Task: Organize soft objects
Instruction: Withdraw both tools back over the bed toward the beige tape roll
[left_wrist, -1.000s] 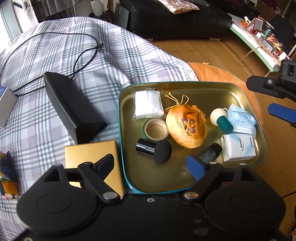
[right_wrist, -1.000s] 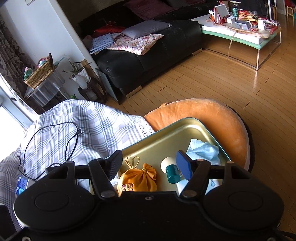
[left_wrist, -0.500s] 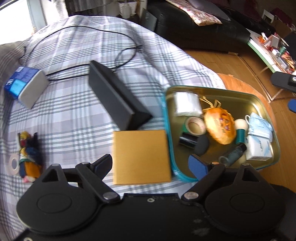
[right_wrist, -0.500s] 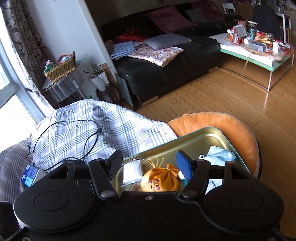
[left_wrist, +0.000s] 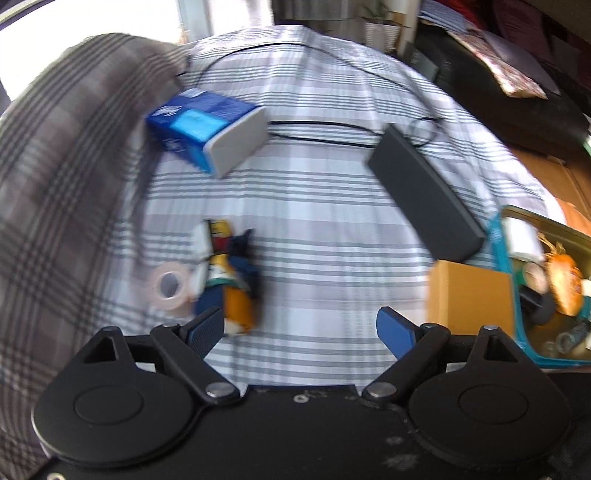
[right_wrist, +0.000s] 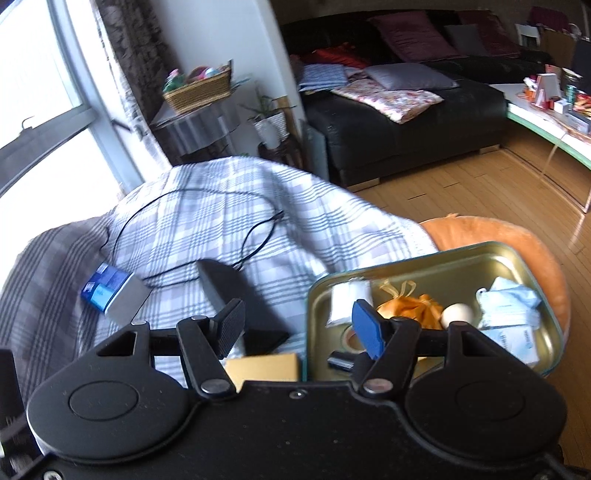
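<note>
Left wrist view: my left gripper (left_wrist: 299, 330) hangs over the checked bedcover (left_wrist: 332, 229) with its jaws wide apart and nothing between them. Just ahead of the left finger lies a small soft toy (left_wrist: 231, 273) in blue, yellow and white, with a clear tape roll (left_wrist: 169, 288) touching its left side; the frame is blurred, so I cannot tell what the toy depicts. Farther off sit a blue tissue pack (left_wrist: 207, 129), a long black case (left_wrist: 424, 192) and a gold box (left_wrist: 469, 295) that lies against the teal-rimmed tin tray (left_wrist: 504, 266) at the right edge. I judge the sorting partly done: the tray already holds several soft things, while the toy and the tissue pack are still out on the cover, and the toy looks like my next pick. Right wrist view: my right gripper (right_wrist: 299, 326) is also empty, jaws apart, poised above the near-left corner of the tray. This camera shows the tray's contents far better: an orange drawstring pouch (right_wrist: 417, 304), a white folded pad (right_wrist: 349, 301), a pale blue face mask (right_wrist: 509, 302) and a white packet (right_wrist: 517, 341). It also shows the tray resting on an orange cushion (right_wrist: 480, 230), barely visible to the left camera. It misses the toy and tape roll entirely, hidden behind the gripper body.
</note>
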